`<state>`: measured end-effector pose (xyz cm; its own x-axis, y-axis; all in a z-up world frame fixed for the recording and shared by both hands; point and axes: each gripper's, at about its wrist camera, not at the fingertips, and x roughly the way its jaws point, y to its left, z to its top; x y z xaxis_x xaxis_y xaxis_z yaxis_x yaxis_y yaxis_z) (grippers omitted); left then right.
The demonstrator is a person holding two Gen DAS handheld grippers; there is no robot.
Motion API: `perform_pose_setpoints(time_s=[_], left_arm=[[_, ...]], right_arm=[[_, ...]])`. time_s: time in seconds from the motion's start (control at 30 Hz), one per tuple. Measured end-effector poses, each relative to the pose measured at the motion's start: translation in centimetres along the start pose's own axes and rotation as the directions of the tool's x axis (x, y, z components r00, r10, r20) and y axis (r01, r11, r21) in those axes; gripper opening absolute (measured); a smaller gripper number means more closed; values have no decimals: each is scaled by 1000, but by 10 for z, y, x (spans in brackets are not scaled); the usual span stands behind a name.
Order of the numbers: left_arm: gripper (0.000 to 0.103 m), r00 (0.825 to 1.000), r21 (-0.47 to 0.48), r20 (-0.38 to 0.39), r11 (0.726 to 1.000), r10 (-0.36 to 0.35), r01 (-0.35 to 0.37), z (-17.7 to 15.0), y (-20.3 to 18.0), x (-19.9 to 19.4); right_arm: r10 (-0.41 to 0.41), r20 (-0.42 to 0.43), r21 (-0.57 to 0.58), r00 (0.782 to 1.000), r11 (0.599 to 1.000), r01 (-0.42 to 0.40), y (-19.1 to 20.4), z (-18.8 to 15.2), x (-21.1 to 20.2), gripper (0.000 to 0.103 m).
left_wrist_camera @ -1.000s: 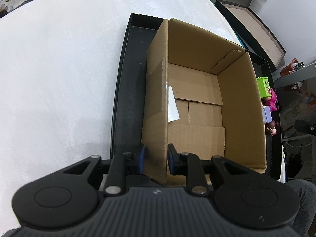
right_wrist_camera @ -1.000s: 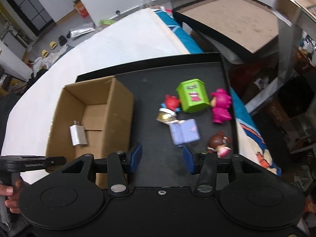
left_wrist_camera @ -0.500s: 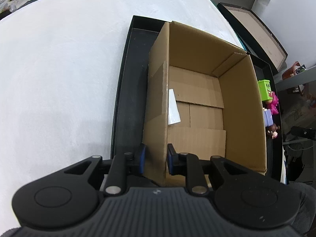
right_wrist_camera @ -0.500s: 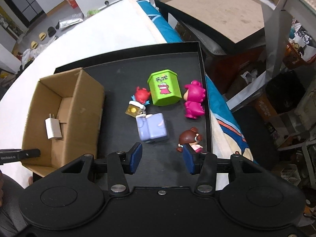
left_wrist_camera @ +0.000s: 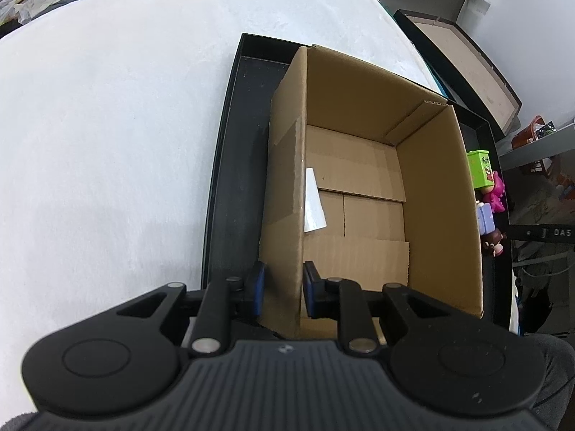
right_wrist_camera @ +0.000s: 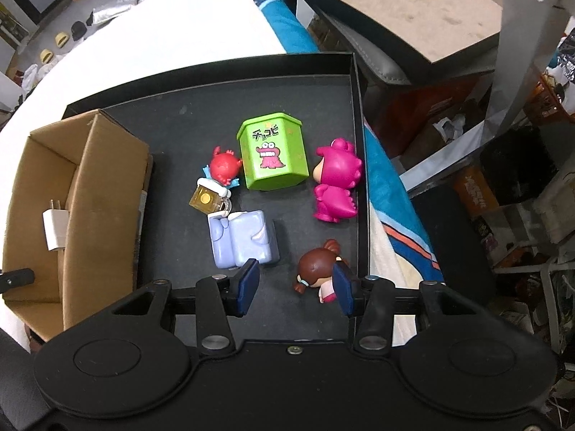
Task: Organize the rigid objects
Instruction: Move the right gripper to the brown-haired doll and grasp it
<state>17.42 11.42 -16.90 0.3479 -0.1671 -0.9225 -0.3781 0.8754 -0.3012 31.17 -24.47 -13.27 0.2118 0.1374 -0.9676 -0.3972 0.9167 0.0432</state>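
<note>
Meanwhile, the left tongs (left_wrist_camera: 282, 292) are pinching the near wall of the cardboard box (left_wrist_camera: 436, 194), one blue pad on each side of the cardboard. That box is sitting at the left end of a black tray (right_wrist_camera: 222, 107), which is lying on a white bed (left_wrist_camera: 107, 143). A white charger (right_wrist_camera: 54, 230) is lying on the box floor against its left wall. The right tongs (right_wrist_camera: 295, 289) are hanging spread above the tray's near right part, gripping nothing, with the brown-haired doll (right_wrist_camera: 316, 269) lying between the pads and just beside the right one. A lilac figure (right_wrist_camera: 244, 239) is lying near the left pad. Farther back, a green tin (right_wrist_camera: 273, 154), a red figure (right_wrist_camera: 224, 170) and a pink figure (right_wrist_camera: 336, 183) are resting on the tray.
</note>
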Motion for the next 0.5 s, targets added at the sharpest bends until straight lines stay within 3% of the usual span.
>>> perform_pose_setpoints(time_s=[0.5], left_arm=[[21,1000,-6,-1,1000,-6,6,1,2,0]], right_arm=[[-85,-73,40,994,995,88,-4,2,30,45]])
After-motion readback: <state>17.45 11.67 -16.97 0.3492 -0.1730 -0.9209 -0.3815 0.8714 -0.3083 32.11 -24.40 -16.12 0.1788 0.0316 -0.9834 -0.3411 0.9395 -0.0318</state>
